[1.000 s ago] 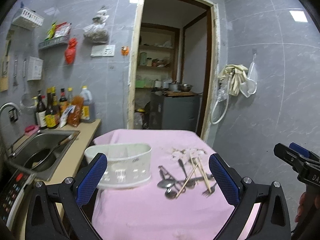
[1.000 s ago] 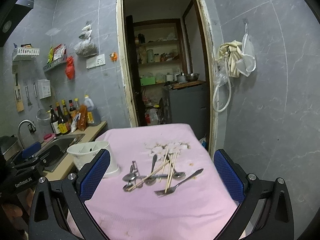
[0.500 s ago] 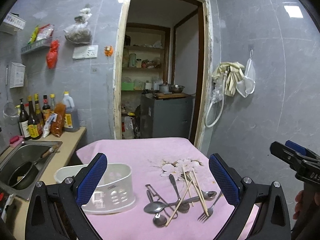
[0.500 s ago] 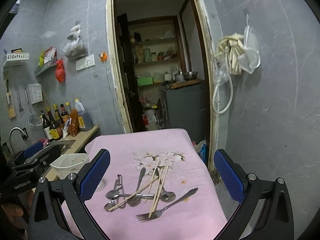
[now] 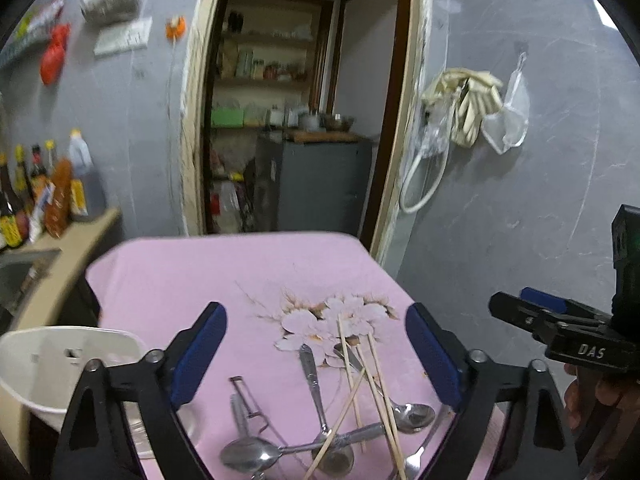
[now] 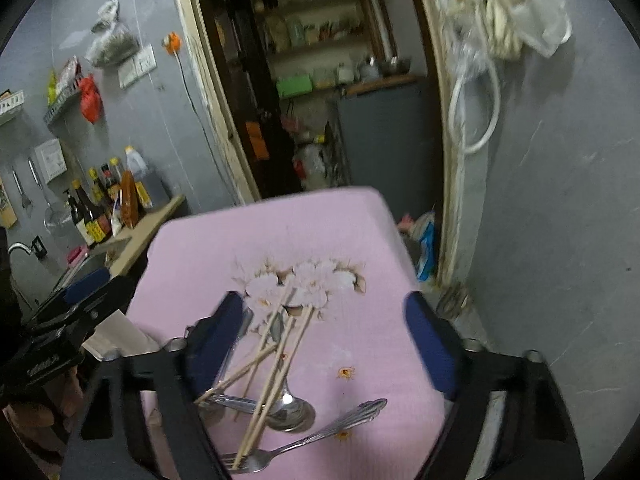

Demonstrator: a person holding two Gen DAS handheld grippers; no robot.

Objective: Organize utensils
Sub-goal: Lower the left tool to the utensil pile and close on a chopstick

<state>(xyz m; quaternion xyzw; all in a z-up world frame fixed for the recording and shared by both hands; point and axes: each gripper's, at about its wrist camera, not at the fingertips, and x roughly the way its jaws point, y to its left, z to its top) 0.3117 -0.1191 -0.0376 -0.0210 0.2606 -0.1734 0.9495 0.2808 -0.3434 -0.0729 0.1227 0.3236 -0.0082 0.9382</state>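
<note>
White utensil holder [image 5: 60, 364] on table [image 5: 180, 280], just left of and partly behind left finger [image 5: 198, 354] of left gripper [image 5: 316, 356]. Left gripper: jaws wide apart, empty, above utensil pile. Spoons [image 5: 250, 454], chopsticks [image 5: 352, 380] and fork [image 6: 304, 438] crossed in one heap between and below both finger pairs. Right gripper [image 6: 324, 348]: jaws wide apart, empty, over same heap; fork nearest its right finger.

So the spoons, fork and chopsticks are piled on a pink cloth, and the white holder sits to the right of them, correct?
Not quite. The white holder sits to the left of the pile on the pink cloth, as the left wrist view shows. The spoons, fork and chopsticks are as you say.
</note>
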